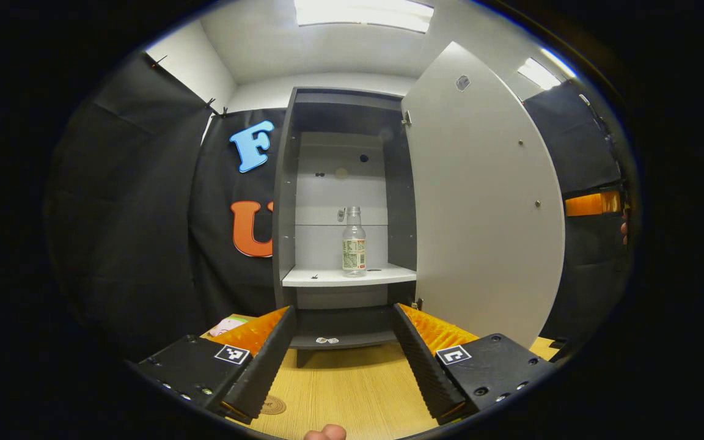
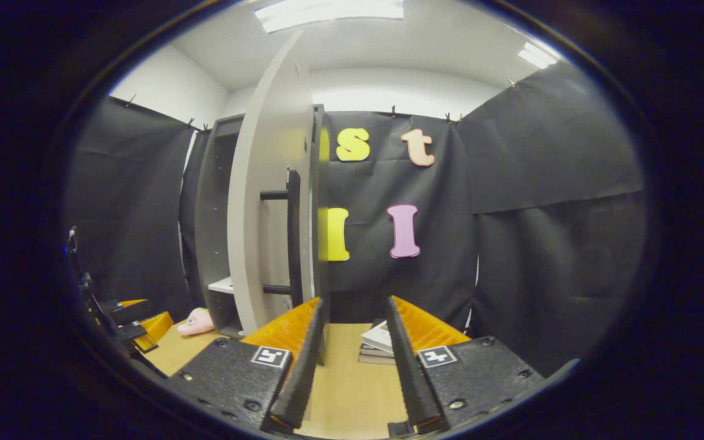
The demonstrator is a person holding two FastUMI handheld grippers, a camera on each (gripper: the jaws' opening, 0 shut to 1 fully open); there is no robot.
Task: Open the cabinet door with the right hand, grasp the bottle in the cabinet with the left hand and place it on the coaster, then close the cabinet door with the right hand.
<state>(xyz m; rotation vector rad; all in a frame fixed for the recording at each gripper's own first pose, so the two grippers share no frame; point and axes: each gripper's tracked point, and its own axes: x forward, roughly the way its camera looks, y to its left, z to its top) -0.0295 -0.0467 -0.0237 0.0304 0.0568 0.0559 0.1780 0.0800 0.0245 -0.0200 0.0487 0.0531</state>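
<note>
The bottle point(image 1: 354, 242) is standing upright on the white shelf point(image 1: 348, 276) inside the cabinet point(image 1: 285, 201), straight ahead at twelve o'clock from your left gripper point(image 1: 344, 360). That gripper is hanging released, its fingers spread wide and gripping nothing, well apart from the bottle. The cabinet door point(image 1: 480, 201) is standing swung open at about two o'clock. The coaster point(image 1: 272, 404) is lying on the wooden table point(image 1: 352, 391) at seven o'clock, just beside the left finger.

Your right gripper point(image 2: 352, 366) is also hanging released with nothing between its fingers. Its view is facing the door's edge and black handle point(image 2: 293, 235) at eleven o'clock. A small stack of books point(image 2: 377, 345) is lying on the table ahead, and a pink toy point(image 2: 196, 322) is sitting at nine o'clock near the cabinet's base.
</note>
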